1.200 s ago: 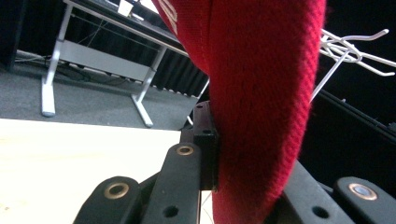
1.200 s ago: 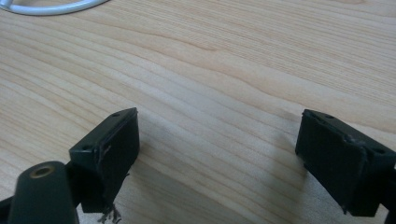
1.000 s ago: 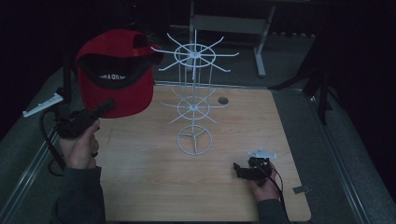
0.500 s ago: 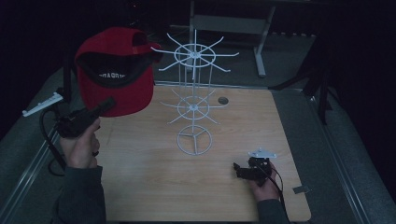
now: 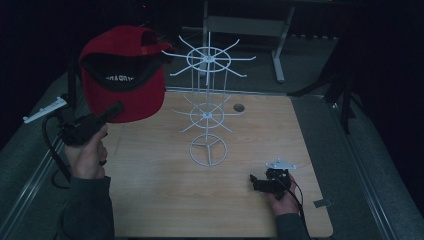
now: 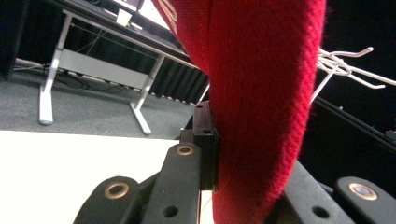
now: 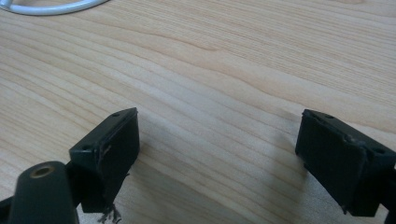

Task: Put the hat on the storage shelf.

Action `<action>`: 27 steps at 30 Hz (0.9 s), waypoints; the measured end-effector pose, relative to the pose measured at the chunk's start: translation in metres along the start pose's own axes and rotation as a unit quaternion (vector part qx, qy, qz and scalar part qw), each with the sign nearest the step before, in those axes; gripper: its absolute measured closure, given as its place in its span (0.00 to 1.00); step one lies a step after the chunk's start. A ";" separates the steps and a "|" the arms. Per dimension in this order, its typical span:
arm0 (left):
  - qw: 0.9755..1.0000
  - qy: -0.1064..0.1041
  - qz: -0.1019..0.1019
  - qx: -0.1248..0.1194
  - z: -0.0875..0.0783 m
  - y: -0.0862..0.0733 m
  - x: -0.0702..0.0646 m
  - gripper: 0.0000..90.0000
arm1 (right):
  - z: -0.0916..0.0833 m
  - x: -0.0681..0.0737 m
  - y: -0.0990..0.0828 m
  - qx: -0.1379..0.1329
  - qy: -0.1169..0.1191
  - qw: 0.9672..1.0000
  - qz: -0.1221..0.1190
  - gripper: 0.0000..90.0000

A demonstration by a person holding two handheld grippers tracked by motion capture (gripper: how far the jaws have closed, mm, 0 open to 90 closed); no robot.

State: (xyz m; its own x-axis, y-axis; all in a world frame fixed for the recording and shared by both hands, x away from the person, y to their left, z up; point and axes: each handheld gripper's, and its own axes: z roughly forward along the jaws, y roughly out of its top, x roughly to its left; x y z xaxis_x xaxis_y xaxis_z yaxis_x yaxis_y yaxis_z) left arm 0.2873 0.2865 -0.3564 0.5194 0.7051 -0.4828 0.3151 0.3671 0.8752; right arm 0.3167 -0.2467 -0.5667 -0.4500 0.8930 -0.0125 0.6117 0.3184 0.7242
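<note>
My left gripper [image 6: 219,154] had its jaws pinched on the red cap [image 5: 125,75]; in the left gripper view the red knit fabric ran down between the two black jaws, squeezed tight at the pads. From the high view I saw that gripper [image 5: 114,110] raised off the tabletop, over its left edge, with the cap hanging up and away from the jaws, its dark inner lining and some printed lettering turned toward the camera. The cap's upper part sat just beside the top ring of the white wire rack [image 5: 207,107], near the hooks at that ring's left side; I could not tell whether it touched a hook. My left hand [image 5: 89,155] gripped the handle below, and the cable looped down off the left edge.

My right gripper [image 7: 219,154] had its jaws spread wide with only bare wood between them. It rested low at the tabletop [image 5: 150,200] near the front right corner, in my right hand [image 5: 282,197], the grey plate on top. In the right gripper view, the curved white base of the rack showed at the upper left.

The rack stood upright near the middle of the tabletop, toward the far edge, with a round base and two rings of hooks above. A small round hole [image 5: 238,107] lay in the wood just right of it.
</note>
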 end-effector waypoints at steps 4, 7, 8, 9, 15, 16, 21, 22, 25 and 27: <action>1.000 -0.004 0.003 -0.004 -0.001 0.000 -0.002 0.95 | 0.000 0.000 0.000 0.000 0.000 1.000 0.001 0.15; 1.000 -0.005 0.004 -0.004 -0.001 0.001 -0.003 0.95 | 0.000 0.000 0.000 0.000 0.000 1.000 0.001 0.15; 1.000 -0.006 0.004 -0.004 -0.001 0.001 -0.003 0.95 | 0.000 0.000 0.000 0.000 0.000 1.000 0.001 0.15; 1.000 -0.007 0.004 -0.005 -0.001 0.001 -0.003 0.95 | 0.000 0.000 0.000 0.000 0.000 1.000 0.001 0.15; 1.000 -0.014 0.009 -0.005 -0.001 0.001 -0.006 0.95 | 0.000 0.000 0.000 0.000 0.000 1.000 0.001 0.15; 1.000 -0.015 0.011 -0.005 -0.001 0.001 -0.007 0.95 | 0.000 0.000 0.000 0.000 0.000 1.000 0.000 0.15; 1.000 -0.020 0.016 -0.006 -0.002 0.001 -0.009 0.95 | 0.000 0.000 0.000 0.001 0.000 1.000 0.000 0.15; 1.000 -0.021 0.017 -0.006 -0.002 0.000 -0.010 0.95 | 0.000 0.000 0.000 0.000 0.000 1.000 0.000 0.15; 1.000 -0.024 0.017 -0.006 -0.003 -0.002 -0.010 0.95 | 0.000 0.000 0.000 0.001 0.000 1.000 0.000 0.15; 1.000 -0.025 0.016 -0.004 -0.003 -0.003 -0.010 0.95 | 0.000 0.000 0.000 0.001 0.000 1.000 0.000 0.15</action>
State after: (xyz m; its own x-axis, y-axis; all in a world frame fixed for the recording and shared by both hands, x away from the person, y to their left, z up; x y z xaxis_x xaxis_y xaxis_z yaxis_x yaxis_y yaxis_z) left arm 0.2790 0.2801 -0.3546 0.5681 0.6851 -0.4560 0.2920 0.3502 0.8900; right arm 0.3166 -0.2467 -0.5667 -0.4496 0.8931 -0.0117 0.6129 0.3180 0.7234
